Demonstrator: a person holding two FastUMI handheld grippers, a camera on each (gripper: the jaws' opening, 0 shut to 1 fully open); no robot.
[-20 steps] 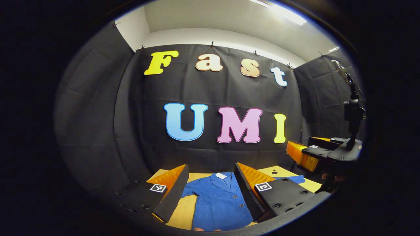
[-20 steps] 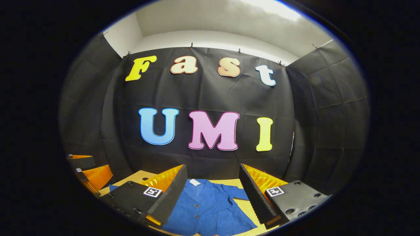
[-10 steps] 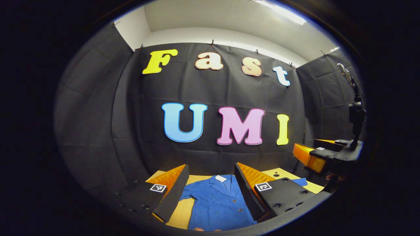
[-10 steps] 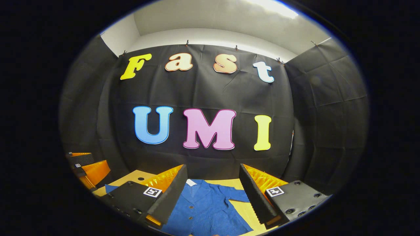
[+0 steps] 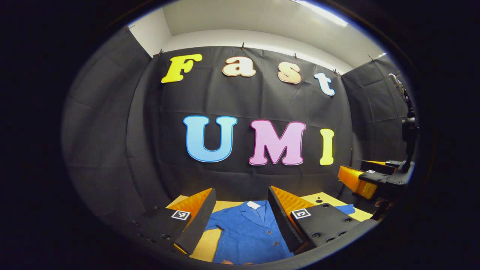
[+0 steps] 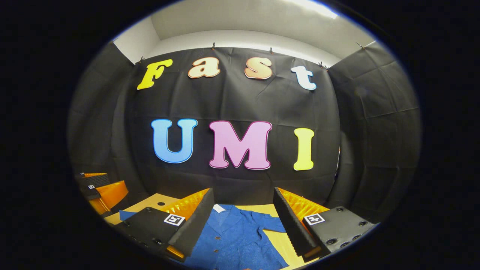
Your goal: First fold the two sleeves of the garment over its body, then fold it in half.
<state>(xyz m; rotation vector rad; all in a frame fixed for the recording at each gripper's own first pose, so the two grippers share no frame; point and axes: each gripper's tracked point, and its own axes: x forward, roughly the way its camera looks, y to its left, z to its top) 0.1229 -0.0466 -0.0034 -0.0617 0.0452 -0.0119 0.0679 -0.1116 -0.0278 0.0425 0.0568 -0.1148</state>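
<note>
**Blue Jacket Flat Between Two Spread Pairs of Tongs**

Between the spread fingers of the left tongs (image 5: 240, 221) lay a blue garment (image 5: 249, 234), flat on a tan tabletop (image 5: 205, 245). Its long axis ran straight away from the tongs: the collar pointed toward the booth's far wall, the hem toward the cameras, cut off at the lower edge of both views. A small white tag (image 5: 253, 205) sat inside the collar; any writing on it was too small to read. Dark buttons ran down the front placket. The cloth was plain, mid-blue, finely textured and only lightly creased. Both sleeves were short and lay spread out sideways, unfolded; one sleeve tip (image 5: 345, 209) showed beyond the left tongs' right-hand finger in the left gripper view.

From the right gripper view, the right tongs (image 6: 242, 221) framed the same garment (image 6: 234, 238), its collar tag (image 6: 218, 208) again at the far end and one sleeve (image 6: 270, 224) reaching toward the right-hand finger. Both pairs of tongs were released, fingers wide apart, grasping nothing, held above the hem end of the jacket. Each finger carried a small square black-and-white marker.

Off to the right of the left tongs, the other tongs (image 5: 369, 180) hung above the tabletop's edge.
</note>
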